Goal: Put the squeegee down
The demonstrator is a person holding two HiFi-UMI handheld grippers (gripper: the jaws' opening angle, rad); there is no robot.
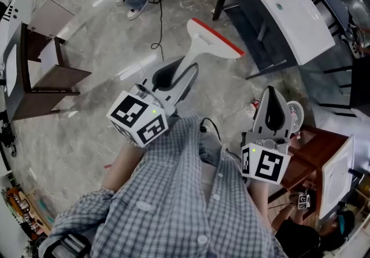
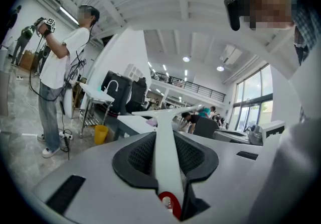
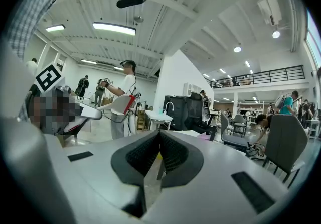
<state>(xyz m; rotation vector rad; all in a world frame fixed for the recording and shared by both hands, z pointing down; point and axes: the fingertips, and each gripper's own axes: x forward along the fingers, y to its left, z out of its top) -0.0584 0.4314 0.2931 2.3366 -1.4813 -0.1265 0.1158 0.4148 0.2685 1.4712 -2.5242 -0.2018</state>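
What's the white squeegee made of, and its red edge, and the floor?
The squeegee looks like hard plastic: white, smooth, moulded in one curved piece. Its red edge is probably rubber, a thin strip along the wide end, though that's a guess. The floor looks like polished stone or tile: grey, mottled, with shiny reflections.

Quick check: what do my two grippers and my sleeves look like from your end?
Left gripper and right gripper: light grey shells with black ribbed pads, each carrying a white cube with black square markers. Sleeves: blue-grey checked shirt.
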